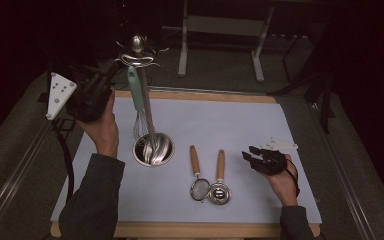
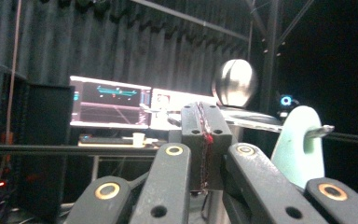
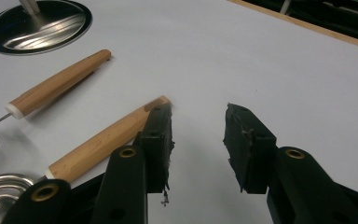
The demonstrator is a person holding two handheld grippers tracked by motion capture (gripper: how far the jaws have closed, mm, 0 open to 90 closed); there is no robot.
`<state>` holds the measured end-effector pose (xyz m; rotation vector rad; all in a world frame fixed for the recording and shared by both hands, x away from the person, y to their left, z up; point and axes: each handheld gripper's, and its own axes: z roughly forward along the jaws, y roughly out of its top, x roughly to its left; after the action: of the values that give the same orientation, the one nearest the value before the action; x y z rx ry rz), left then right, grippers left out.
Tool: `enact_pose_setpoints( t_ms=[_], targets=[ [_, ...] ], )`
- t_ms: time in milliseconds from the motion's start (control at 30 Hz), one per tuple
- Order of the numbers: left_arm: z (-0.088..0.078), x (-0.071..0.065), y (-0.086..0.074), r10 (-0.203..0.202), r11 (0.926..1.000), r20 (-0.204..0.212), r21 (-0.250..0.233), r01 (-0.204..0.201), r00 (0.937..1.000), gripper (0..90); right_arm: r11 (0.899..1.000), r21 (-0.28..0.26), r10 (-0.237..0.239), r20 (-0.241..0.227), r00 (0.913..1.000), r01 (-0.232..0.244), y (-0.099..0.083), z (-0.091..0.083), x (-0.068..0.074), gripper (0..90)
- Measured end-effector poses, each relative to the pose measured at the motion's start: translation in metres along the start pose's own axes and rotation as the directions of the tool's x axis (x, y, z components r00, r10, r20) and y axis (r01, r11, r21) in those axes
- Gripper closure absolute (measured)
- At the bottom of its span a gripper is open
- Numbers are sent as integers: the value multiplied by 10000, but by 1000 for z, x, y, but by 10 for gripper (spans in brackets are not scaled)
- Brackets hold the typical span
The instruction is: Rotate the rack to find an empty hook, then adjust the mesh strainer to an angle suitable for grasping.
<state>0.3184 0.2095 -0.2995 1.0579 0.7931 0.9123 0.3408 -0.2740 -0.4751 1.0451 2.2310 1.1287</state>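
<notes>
A steel utensil stand (image 1: pixel 141 60) with a ball top (image 2: pixel 235 83) rises from a round base (image 1: pixel 153 149) on the pale mat. A whisk with a mint-green handle (image 1: pixel 135 90) hangs from one of its hooks, its handle top (image 2: pixel 298 149) close to my left gripper. My left gripper (image 1: pixel 107 75) is held up beside the stand's top, jaws shut (image 2: pixel 205 112) with nothing in them. A small strainer (image 1: pixel 198 175) and a round steel spoon (image 1: pixel 219 182), both with wooden handles, lie side by side. My right gripper (image 1: pixel 248 153) rests open just right of them; its left jaw sits beside the spoon's handle tip (image 3: pixel 102 140).
The pale mat (image 1: pixel 230 120) covers a wooden table whose edge runs along the far side (image 1: pixel 205 95). The strainer's handle (image 3: pixel 58 84) and the stand's base (image 3: pixel 37 28) lie beyond my right gripper (image 3: pixel 198 116). Lit monitors (image 2: pixel 109 102) stand in the dark background.
</notes>
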Motion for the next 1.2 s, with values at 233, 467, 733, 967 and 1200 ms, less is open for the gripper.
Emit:
enact_pose_setpoints(
  t_ms=[233,467,733,967,1200],
  targets=[
    [10,6,2,-46,9996,-204,261,51,9998,900,10000,-11,41,9,10000,-41,0,-1,0,609],
    [16,9,3,14,9988,-259,498,-1,9997,900,10000,-14,38,-25,10000,-38,0,0,0,609],
    [6,10,5,185,9989,-123,443,-179,9998,900,9999,-40,116,1,9999,-116,-1,-1,-2,607],
    [-12,18,3,664,9940,-143,883,-649,9977,881,9998,-7,193,-17,9998,-193,-2,-1,-3,605],
    [-26,31,-11,491,9854,-277,1642,-439,9984,826,9999,74,90,-116,9999,-90,-1,1,1,604]
  ],
)
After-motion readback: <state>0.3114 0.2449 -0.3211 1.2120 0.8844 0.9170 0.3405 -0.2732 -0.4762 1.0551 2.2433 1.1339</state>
